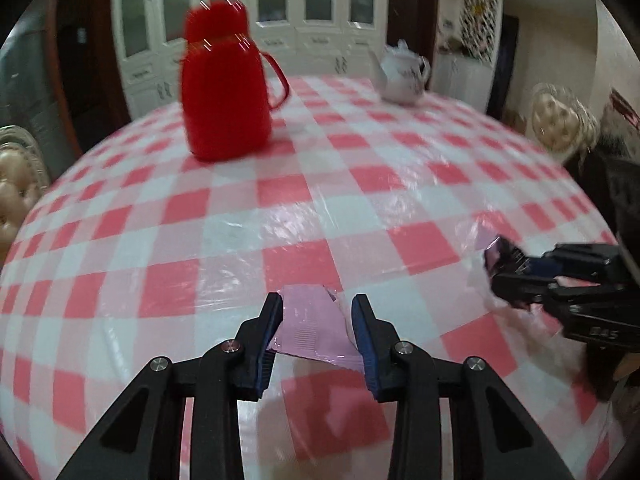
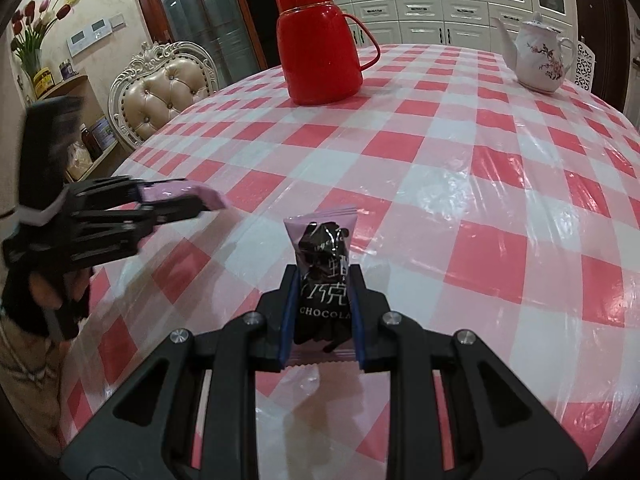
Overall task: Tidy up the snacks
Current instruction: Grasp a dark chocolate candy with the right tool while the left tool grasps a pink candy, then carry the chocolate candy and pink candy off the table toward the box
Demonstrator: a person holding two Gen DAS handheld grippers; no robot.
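Pink-and-black chocolate snack packet (image 2: 325,280) is clamped upright in the right gripper (image 2: 322,312) jaws above the red-checked worktop (image 2: 460,168); a plain pink snack packet (image 1: 310,328) is clamped in the left gripper (image 1: 316,332).

A red jug (image 2: 320,40) and a white floral teapot (image 2: 540,58) stand well apart on the checked desk (image 2: 460,184); a tufted chair (image 2: 160,92) sits beside it.
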